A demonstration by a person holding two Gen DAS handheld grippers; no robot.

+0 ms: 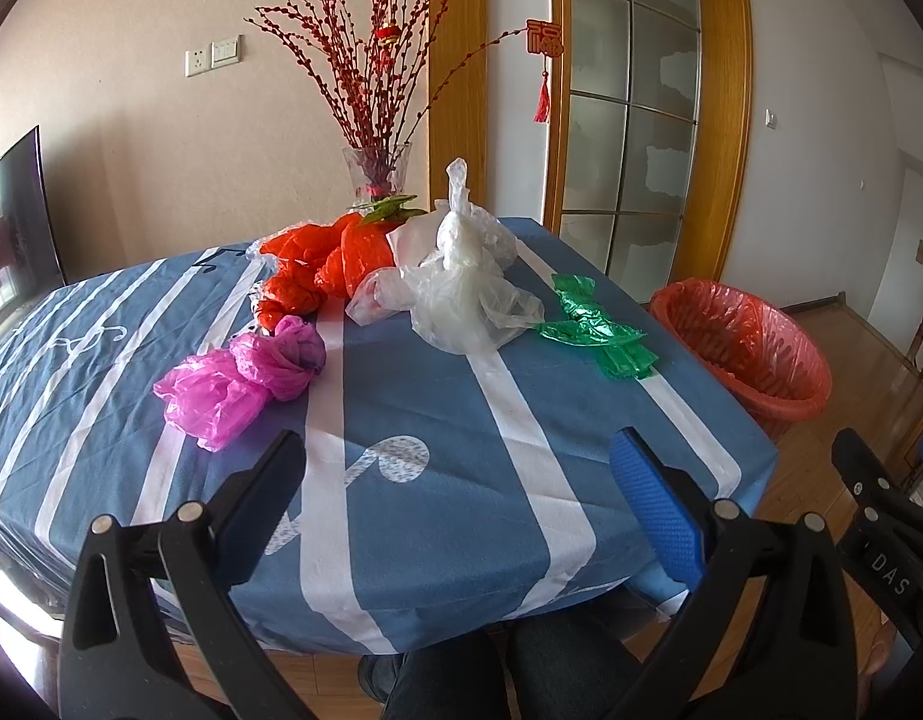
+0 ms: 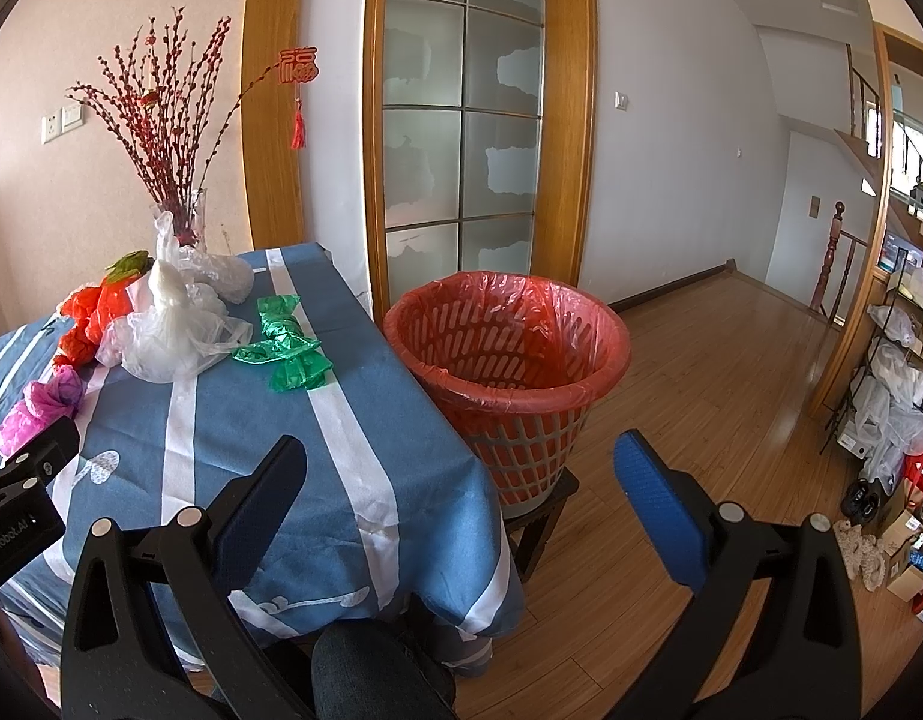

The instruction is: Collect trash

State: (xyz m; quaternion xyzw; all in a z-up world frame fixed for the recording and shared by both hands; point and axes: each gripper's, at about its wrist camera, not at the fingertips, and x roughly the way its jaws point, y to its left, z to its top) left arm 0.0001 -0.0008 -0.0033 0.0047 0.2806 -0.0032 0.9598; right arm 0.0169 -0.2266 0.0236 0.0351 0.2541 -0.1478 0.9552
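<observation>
Four bags: on table (image 1: pixel 437 408), none gripped
Green bag (image 1: pixel 599 330): flat, long axis running near-to-far, nearest bin (image 1: pixel 755 348)
Pink bag (image 1: pixel 245 378): crumpled, table's left
Left gripper (image 1: pixel 455 468): fingers apart, empty
Right gripper (image 2: pixel 461 468): fingers apart, empty

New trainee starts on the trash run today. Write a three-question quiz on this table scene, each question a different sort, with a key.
1. True or false: the green bag lies nearer the bin than the pink bag does.
2. Multiple choice: the bin stands A) on the table, B) on a low dark stool beside the table, C) on the bare floor.
3. Fill in: both the left gripper and the right gripper are ____ and hold nothing.

Key: 1 true; 2 B; 3 open.
</observation>
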